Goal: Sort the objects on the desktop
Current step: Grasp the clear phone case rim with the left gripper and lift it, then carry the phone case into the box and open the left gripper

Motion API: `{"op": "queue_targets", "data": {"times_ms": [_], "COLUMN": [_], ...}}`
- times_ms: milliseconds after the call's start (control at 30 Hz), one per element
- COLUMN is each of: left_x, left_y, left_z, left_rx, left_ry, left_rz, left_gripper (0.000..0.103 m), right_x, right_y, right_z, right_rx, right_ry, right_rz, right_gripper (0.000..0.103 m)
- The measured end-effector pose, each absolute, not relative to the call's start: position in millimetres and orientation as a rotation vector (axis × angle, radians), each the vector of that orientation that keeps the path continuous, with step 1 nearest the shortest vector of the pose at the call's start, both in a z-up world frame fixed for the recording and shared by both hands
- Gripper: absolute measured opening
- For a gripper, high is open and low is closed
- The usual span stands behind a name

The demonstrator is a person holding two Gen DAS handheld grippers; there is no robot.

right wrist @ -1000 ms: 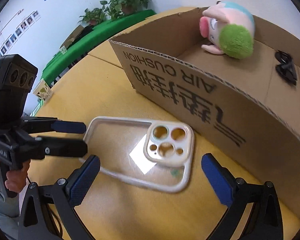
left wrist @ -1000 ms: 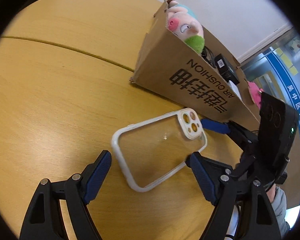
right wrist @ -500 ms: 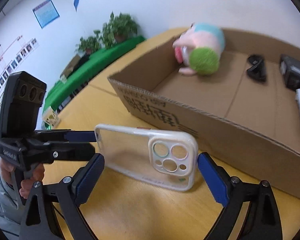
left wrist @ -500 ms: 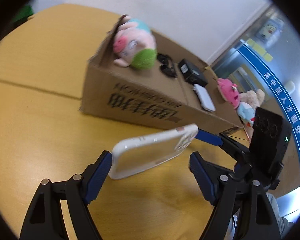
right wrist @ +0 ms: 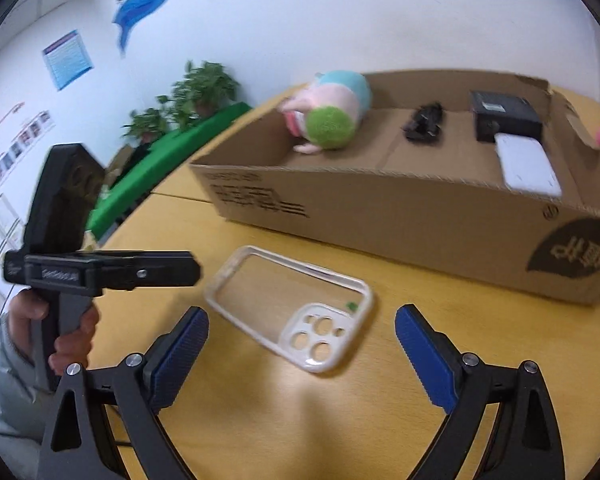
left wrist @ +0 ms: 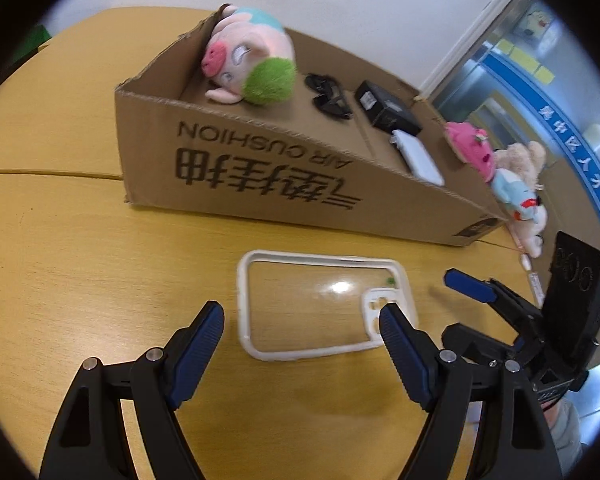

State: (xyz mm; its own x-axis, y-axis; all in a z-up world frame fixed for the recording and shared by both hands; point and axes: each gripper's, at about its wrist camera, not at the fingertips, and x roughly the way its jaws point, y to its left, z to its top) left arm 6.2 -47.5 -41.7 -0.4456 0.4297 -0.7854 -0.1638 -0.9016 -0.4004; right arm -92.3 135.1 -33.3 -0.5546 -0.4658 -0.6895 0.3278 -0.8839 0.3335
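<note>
Grippers first: your left gripper [left wrist: 302, 326] hangs above the wooden table [left wrist: 80, 248] with its 2 blue pads spread wide and nothing pressed between them. Your right gripper [right wrist: 302, 334] is also wide, its jaws closing a little at this moment, and its pads touch nothing either. Both point down at a slant toward the same thing.

That thing is the clear phone case [left wrist: 324, 304] with a white rim, lying flat on the table with its open side up. Seen from the left wrist, its camera corner sits just behind your right pad; seen from the right wrist, the phone case [right wrist: 290, 306] lies between the 2 pads but beyond them, untouched. A small green dot marks it near the camera cut-out.

In the left wrist view, the right gripper [left wrist: 466, 286] shows at the right edge, one blue finger reaching toward the case without touching it. In the right wrist view, your hand [right wrist: 66, 330] grips the handle of the left gripper [right wrist: 180, 272] at the left, just beside the case.

Behind the case stands a long cardboard box [left wrist: 260, 176] printed "AIR CUSHION". Inside it lie a pink plush pig [left wrist: 248, 64], a black clip-like item [left wrist: 330, 96], a black box [left wrist: 388, 110] and a white flat device [left wrist: 418, 156]. Beyond the box's right end rest more plush toys [left wrist: 496, 164].
</note>
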Motion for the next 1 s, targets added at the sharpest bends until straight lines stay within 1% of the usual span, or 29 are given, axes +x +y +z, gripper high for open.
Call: {"op": "queue_targets", "data": {"times_ms": [67,100,133,167,200,267,300,333,367,433,500,533,600,700,833,1000], "left_x": [0,-2,-4,-3,-2,-1,0,1,1,0,-1,-1,-2,-4,-5,-1], "left_y": [-48,-48,-47,-43,-40,-37,-37,-38,-36,-36,-35,-35,-31,-25,-21,-5], "left_z": [-50,-55,-59,-60,-60,-61,-60,-61,-63,-66,-67,-68,-67,-66,-65,-54], "left_rx": [-1.447,-1.480,-1.508,-1.503,-1.506,-1.510,-1.504,-1.500,-1.504,-1.505,-1.510,-1.510,-1.506,-1.511,-1.510,-1.467], "left_ry": [-0.363,-0.354,-0.336,-0.280,-0.249,-0.217,-0.214,-0.221,-0.225,-0.218,-0.224,-0.225,-0.198,-0.171,-0.162,-0.122], "left_rz": [2.386,2.386,2.383,2.404,2.408,2.408,2.415,2.435,2.442,2.462,2.463,2.458,2.469,2.476,2.459,2.454], "left_gripper": [0.077,0.072,0.064,0.064,0.059,0.052,0.047,0.041,0.037,0.022,0.013,0.012,0.011,0.007,0.005,0.005], "right_x": [-98,-99,-103,-103,-105,-107,-110,-111,-111,-110,-110,-110,-109,-106,-100,-88], "right_y": [132,130,127,124,122,119,118,118,117,115,115,115,118,122,133,146], "right_z": [-39,-43,-46,-47,-50,-55,-59,-62,-63,-62,-62,-62,-62,-61,-60,-43], "right_rx": [1.183,1.203,1.216,1.226,1.241,1.267,1.281,1.298,1.299,1.303,1.307,1.310,1.312,1.319,1.329,1.280], "right_ry": [-0.190,-0.159,-0.137,-0.116,-0.094,-0.062,-0.056,-0.050,-0.038,-0.002,0.011,0.013,-0.001,-0.020,-0.061,-0.069], "right_rz": [-2.450,-2.465,-2.474,-2.484,-2.494,-2.501,-2.505,-2.507,-2.515,-2.528,-2.527,-2.522,-2.521,-2.532,-2.544,-2.603], "right_gripper": [0.081,0.078,0.074,0.071,0.069,0.057,0.054,0.047,0.043,0.040,0.033,0.025,0.023,0.021,0.015,0.015]}}
